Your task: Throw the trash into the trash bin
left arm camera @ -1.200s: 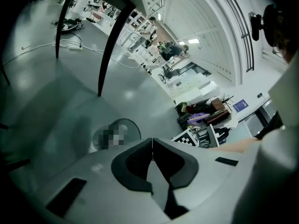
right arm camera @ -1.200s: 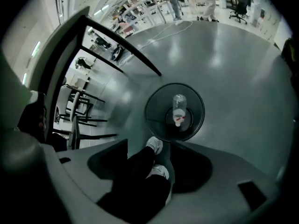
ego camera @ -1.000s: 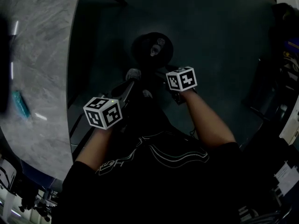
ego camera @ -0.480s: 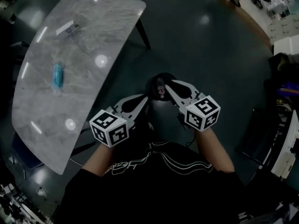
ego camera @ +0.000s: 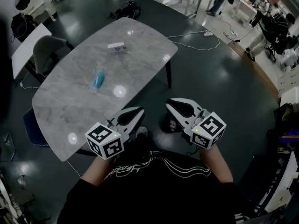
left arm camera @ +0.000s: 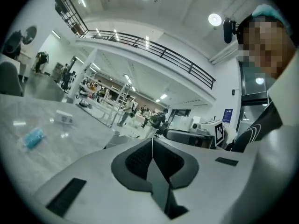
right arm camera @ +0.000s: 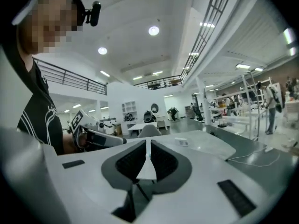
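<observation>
Left gripper [ego camera: 139,111], jaws together, near trash bin [ego camera: 163,122], contents unclear

A small crumpled teal-blue piece of trash [ego camera: 97,78] lies flat on the grey marble-patterned tabletop [ego camera: 70,106], near its middle and untouched. In the left gripper view it shows as a soft, wrinkled blue lump [left arm camera: 34,137], with a small white rectangular box [ego camera: 116,46] lying well apart from it toward the far edge. The round black trash bin [ego camera: 164,120] stands on the dark floor just beside the table's near corner. It is only partly in view, with something pale showing at its mouth.
</observation>
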